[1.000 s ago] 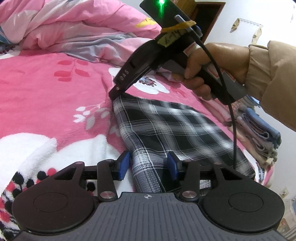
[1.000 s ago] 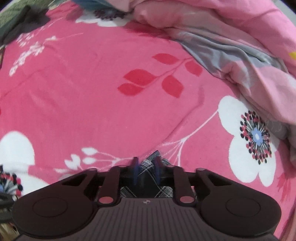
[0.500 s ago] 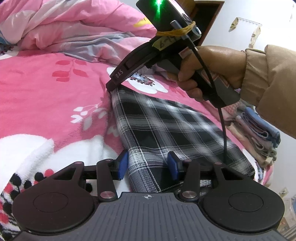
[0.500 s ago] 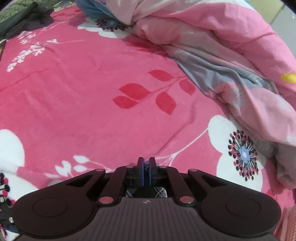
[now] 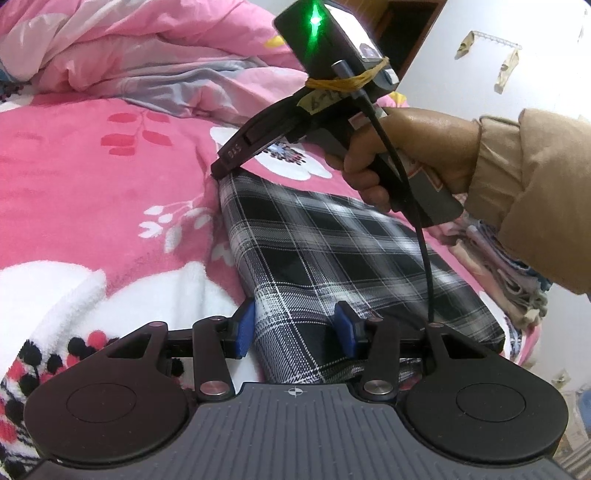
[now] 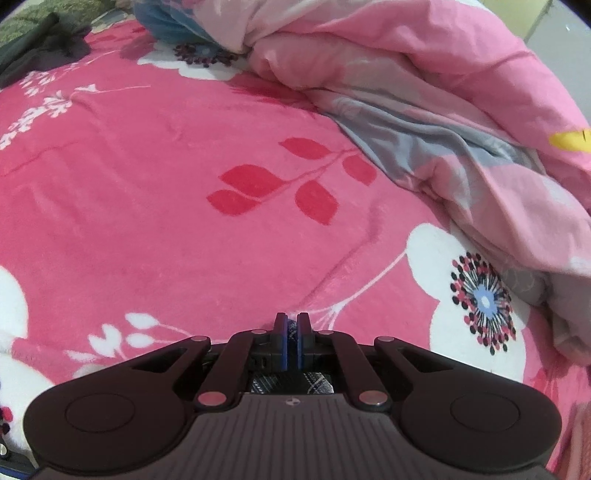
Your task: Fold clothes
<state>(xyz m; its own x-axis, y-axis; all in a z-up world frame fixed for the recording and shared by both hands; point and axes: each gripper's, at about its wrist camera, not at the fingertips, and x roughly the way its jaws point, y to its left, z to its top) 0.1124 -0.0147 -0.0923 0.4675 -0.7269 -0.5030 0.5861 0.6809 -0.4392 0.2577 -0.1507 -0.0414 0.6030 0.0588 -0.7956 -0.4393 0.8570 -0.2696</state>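
Nearest in the left wrist view, the left gripper (image 5: pixel 293 326) sits low over the near edge of the plaid cloth (image 5: pixel 332 251). Its blue pads (image 5: pixel 245 326) stand apart with a band of the cloth between them; the left pad sits at the cloth's folded edge, the right one rests on top of the fabric, and whether they actually pinch it cannot be told.

The cloth, black and white check, lies folded flat on the pink blanket (image 5: pixel 92 206), running away from that gripper toward the far right, its long left edge straight and tidy.

At the far corner of that cloth the right gripper (image 5: pixel 221 170) points down, tip touching the corner. A hand (image 5: pixel 410 155) in a tan sleeve (image 5: pixel 532 192) holds its grip, a black cable (image 5: pixel 413 221) hangs from it, and a green light (image 5: pixel 314 18) glows on its top block.

In the right wrist view the right gripper (image 6: pixel 292 339) is clenched, its pads (image 6: pixel 283 341) nearly together with a sliver of plaid cloth (image 6: pixel 292 328) nipped between them; more plaid shows under the body.

Beyond, the blanket spreads wide with red leaves (image 6: pixel 280 188) and a white flower (image 6: pixel 476 299). A bunched pink and grey quilt (image 6: pixel 443 110) lies along the far right, and a stack of folded clothes (image 5: pixel 513 269) sits at the bed's right edge
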